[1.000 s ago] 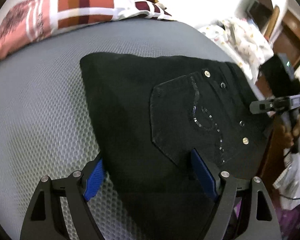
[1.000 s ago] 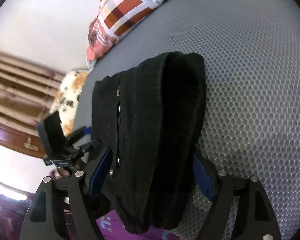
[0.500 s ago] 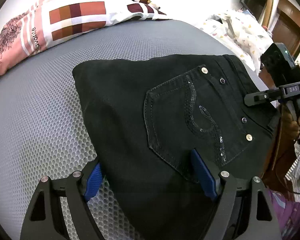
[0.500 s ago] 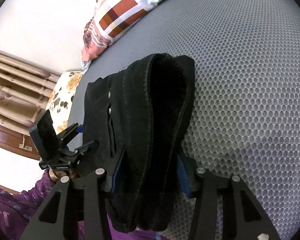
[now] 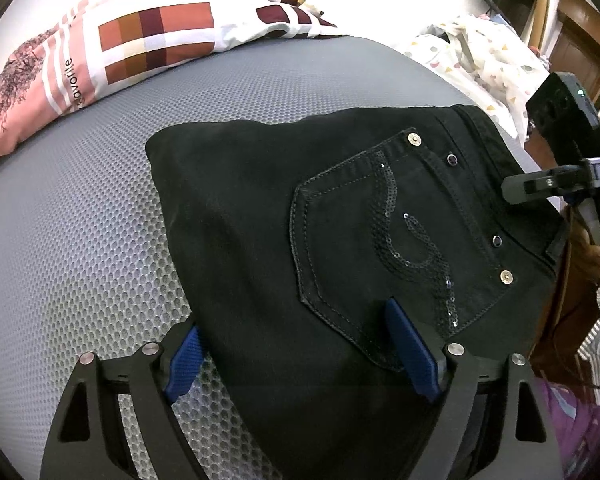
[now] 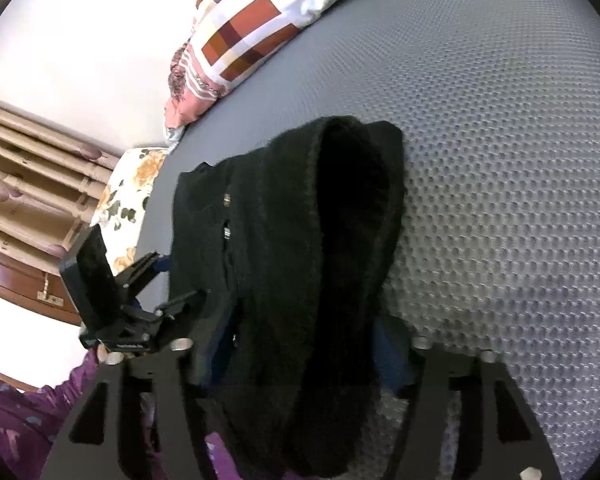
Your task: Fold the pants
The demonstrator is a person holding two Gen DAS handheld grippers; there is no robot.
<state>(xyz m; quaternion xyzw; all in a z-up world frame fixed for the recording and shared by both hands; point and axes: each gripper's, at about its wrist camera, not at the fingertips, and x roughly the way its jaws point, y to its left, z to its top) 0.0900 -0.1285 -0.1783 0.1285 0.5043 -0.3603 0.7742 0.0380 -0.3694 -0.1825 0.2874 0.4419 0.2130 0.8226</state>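
Note:
Black pants [image 5: 260, 220] lie folded on a grey mesh mattress [image 5: 80, 240], back pocket with sequins [image 5: 380, 240] facing up. My left gripper [image 5: 296, 354] straddles their near edge, jaws opening. One blue pad [image 5: 184, 360] is beside the cloth and the other rests on it, with no pinch. In the right wrist view the pants [image 6: 292, 220] show as a thick folded bundle. My right gripper [image 6: 306, 364] has this bundle between its jaws, which are opening, pads off the cloth. Each gripper shows in the other's view: right gripper [image 5: 560, 184], left gripper [image 6: 140, 300].
A checked pillow [image 5: 140, 40] lies at the mattress's far side. A white dotted cloth [image 5: 480, 52] sits past the far right corner. A floral cushion [image 6: 128, 200] and wooden slats [image 6: 28, 184] lie off the mattress edge. A purple sleeve [image 6: 20, 420] is close by.
The right jaws squeezed the folded bundle half a second ago and have spread apart again. The left jaws stand slightly wider, and that hand has barely shifted.

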